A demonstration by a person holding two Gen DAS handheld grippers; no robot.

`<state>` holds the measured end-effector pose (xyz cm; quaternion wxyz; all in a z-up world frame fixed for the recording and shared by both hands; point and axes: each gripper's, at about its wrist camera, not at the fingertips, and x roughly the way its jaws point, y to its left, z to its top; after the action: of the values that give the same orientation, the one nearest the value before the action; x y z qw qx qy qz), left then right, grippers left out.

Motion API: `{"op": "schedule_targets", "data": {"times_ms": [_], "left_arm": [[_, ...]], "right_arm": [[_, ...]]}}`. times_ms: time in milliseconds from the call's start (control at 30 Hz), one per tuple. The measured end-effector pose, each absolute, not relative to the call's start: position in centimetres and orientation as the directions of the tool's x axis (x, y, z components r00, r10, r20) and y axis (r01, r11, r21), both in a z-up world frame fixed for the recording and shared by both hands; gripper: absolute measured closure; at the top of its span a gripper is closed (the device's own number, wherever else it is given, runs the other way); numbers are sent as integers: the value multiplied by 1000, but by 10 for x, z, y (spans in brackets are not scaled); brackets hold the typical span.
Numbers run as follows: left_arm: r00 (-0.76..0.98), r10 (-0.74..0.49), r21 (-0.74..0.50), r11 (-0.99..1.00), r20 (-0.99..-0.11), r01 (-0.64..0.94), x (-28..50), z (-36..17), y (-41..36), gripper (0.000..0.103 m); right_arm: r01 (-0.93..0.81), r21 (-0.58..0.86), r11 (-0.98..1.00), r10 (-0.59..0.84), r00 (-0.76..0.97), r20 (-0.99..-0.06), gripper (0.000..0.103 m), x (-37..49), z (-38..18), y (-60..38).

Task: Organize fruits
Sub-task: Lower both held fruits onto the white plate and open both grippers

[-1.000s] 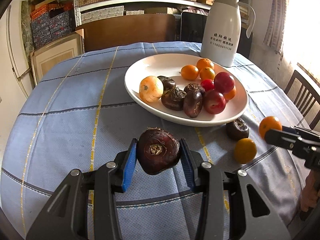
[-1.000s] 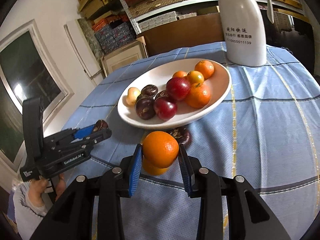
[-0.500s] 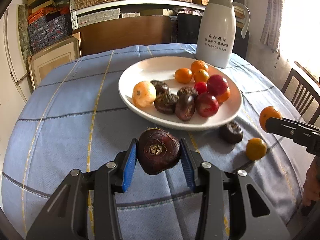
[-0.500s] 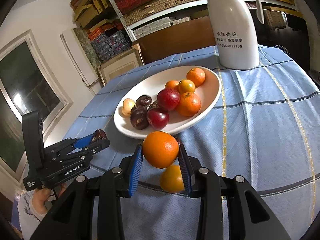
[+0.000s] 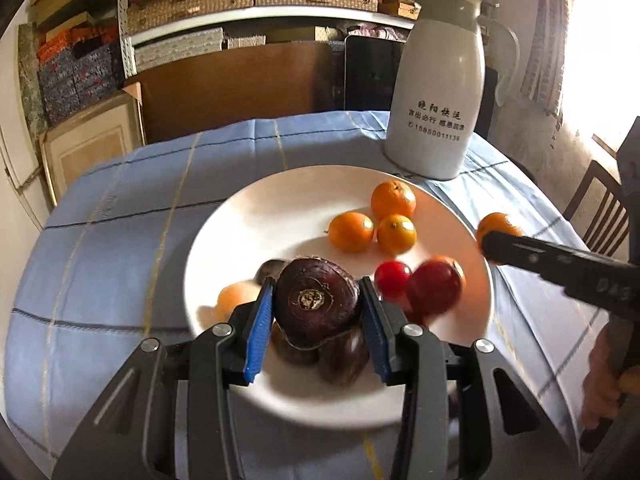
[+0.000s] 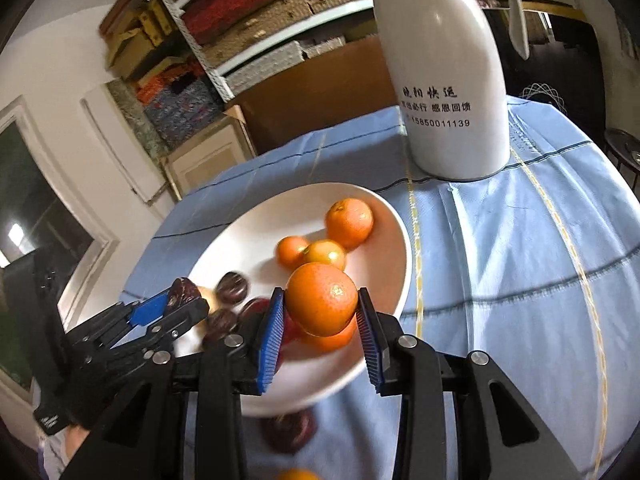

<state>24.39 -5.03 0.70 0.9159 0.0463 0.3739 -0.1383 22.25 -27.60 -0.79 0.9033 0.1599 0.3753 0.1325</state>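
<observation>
- Nearest the left wrist camera, the left gripper (image 5: pixel 316 312) is clenched on a dark brown, flattish water chestnut (image 5: pixel 316 306), its blue ribbed pads pressed to both sides; the chestnut hangs above the near part of the wide white ceramic plate (image 5: pixel 256 216).
- Nearest the right wrist camera, the right gripper (image 6: pixel 320 320) grasps a round orange mandarin (image 6: pixel 321 299) in the same way, held over the plate's near right edge (neither fruit touches the plate yet, as far as I can tell).
- Just beneath and beyond the held chestnut lie more dark chestnuts (image 5: pixel 344 356), a pale orange fruit (image 5: pixel 234 298) to their left, and two blurred red fruits (image 5: pixel 434 288) to their right.
- Farther back on the plate sit three small oranges (image 5: pixel 394 200), close together, with bare white plate to their left.
- Off the plate, on the blue checked tablecloth (image 6: pixel 520 264), one dark chestnut (image 6: pixel 288 430) and part of another orange (image 6: pixel 296 474) wait near the bottom of the right view.
- Behind the plate stands a tall white thermos jug with black lettering (image 5: pixel 436 96), and beyond it shelves of boxes.
- My reading of the step: both hands are carrying fruit to the plate, each towards its own kind.
- The next move calls for lowering each fruit gently beside its group before letting go, so that neither rolls or knocks its neighbours; afterwards the two strays on the cloth need collecting.
</observation>
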Motion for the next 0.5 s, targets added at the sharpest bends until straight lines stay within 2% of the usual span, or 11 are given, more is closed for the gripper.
{"op": "schedule_targets", "data": {"times_ms": [33,67,100,133,167,267,500], "left_arm": [[677,-222,-24,957,-702,288,249,5,-52,62],[677,-222,-27,958,-701,286,253,2,-54,56],[681,-222,-29,959,-698,283,255,2,-55,44],[686,-223,-30,959,-693,282,255,2,-54,41],[687,-224,-28,959,-691,283,254,2,-53,38],[693,-225,-26,958,-685,286,247,5,-49,38],[720,-200,-39,971,-664,234,213,10,-21,28]], "right_arm": [[-111,389,915,356,678,-643,67,231,-11,-276],[-103,395,913,355,675,-647,65,236,-14,-277],[-90,408,908,356,678,-643,63,241,-16,-280],[-85,415,906,357,679,-641,56,241,-17,-281],[-84,419,904,359,679,-640,54,241,-17,-283],[-89,425,901,363,691,-625,54,236,-13,-288],[-129,403,906,370,705,-605,54,199,-5,-283]]}}
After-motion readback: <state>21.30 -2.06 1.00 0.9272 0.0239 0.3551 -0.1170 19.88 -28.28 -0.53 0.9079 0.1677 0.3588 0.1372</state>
